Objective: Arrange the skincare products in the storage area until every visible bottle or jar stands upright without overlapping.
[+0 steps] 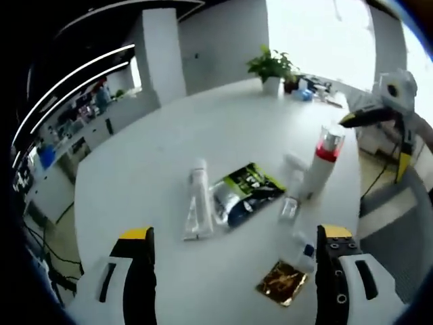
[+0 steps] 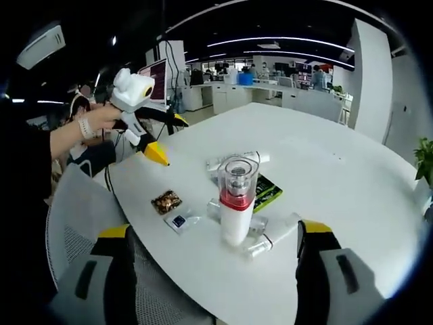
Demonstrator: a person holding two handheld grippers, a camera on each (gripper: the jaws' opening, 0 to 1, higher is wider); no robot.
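One bottle [image 2: 237, 203] upright mid-desk [image 2: 352, 162]; I count white tube [image 1: 197, 200], clear bottle [image 1: 291, 196] maybe, second tube [image 2: 270, 237] lying flat beside it. Left tool [image 1: 233, 264] spread, empty; right tool [image 2: 213, 264] spread, empty. Most work left.

Your left gripper view looks down across the white table [image 1: 223, 128] from its near edge, toward a window. Your right gripper view faces back from the opposite side, closer and lower. Both share the upright red-banded bottle [image 1: 323, 157] [image 2: 237, 203].
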